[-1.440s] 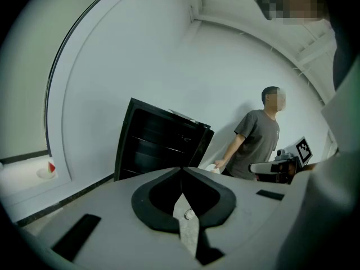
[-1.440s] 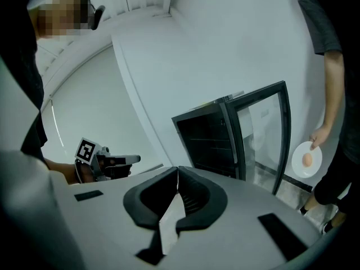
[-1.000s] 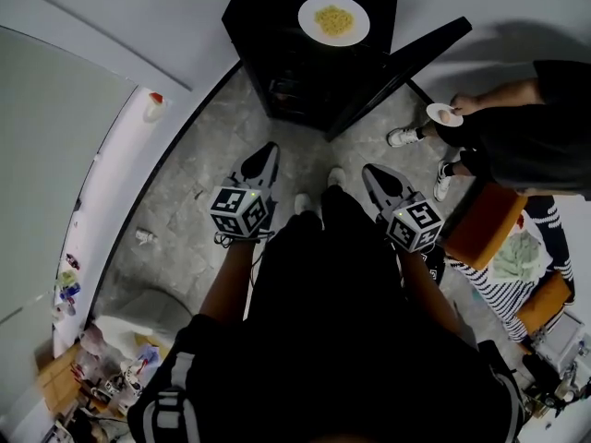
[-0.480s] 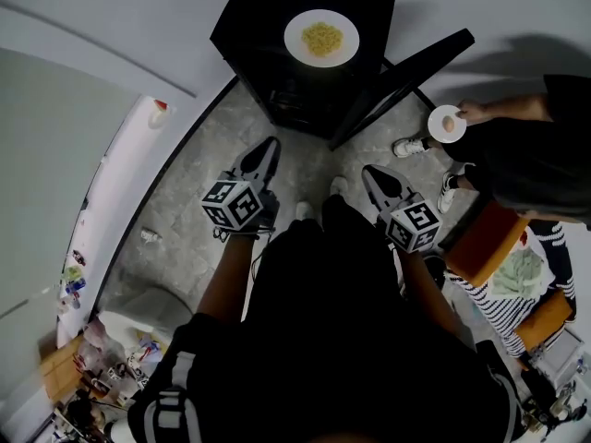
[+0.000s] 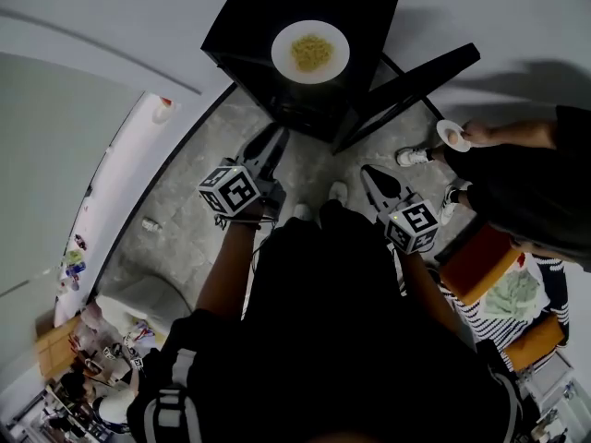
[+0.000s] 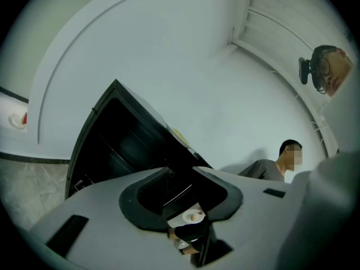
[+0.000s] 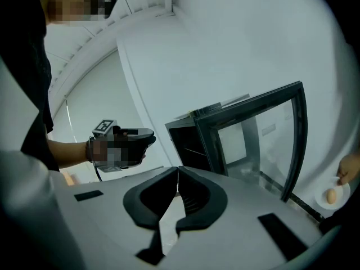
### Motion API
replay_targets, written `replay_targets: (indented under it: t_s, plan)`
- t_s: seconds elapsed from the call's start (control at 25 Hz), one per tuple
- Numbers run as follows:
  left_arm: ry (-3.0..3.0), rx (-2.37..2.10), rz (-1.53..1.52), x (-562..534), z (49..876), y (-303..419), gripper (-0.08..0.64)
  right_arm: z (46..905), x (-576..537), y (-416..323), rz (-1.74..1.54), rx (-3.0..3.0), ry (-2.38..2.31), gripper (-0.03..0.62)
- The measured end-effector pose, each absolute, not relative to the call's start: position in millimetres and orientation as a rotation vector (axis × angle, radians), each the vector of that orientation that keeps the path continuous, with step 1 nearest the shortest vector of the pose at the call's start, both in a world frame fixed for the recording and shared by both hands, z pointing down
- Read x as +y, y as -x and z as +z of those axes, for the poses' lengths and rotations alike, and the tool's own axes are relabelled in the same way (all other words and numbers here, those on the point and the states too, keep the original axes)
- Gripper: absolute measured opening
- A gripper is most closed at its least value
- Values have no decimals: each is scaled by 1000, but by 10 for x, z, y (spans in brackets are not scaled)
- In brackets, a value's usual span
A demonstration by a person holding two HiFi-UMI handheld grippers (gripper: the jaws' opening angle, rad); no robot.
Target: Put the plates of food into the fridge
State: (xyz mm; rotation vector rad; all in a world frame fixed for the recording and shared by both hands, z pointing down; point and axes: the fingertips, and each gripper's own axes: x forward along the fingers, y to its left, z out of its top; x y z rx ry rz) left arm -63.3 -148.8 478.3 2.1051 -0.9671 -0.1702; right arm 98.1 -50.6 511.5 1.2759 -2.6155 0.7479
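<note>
The noodle plate [image 5: 310, 52] sits on top of the fridge [image 5: 362, 5], ahead of and above the left gripper [image 5: 274, 140]. This gripper is the nearer of the 2 tools and points at the fridge's open front below the plate. Its jaws have just been opening and stand apart with nothing between them. The right gripper [image 5: 371, 173] has its jaws together, empty, and is aimed beside the open door [image 5: 416, 83]; the egg plate [image 5: 452, 135] is held by a bystander's hand, to the right beyond that door.
</note>
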Motion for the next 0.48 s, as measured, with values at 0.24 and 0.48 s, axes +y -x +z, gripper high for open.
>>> replay_targets:
  t_s: [0.24, 0.48]
  plan:
    - [-1997, -975, -296, -1670, 4758, 589, 126, 5145, -576, -1057, 754, -2642, -1195, 25]
    - [-1895, -894, -423, -1850, 4676, 449, 137, 5087, -673, -1030, 740, -2663, -1158, 25]
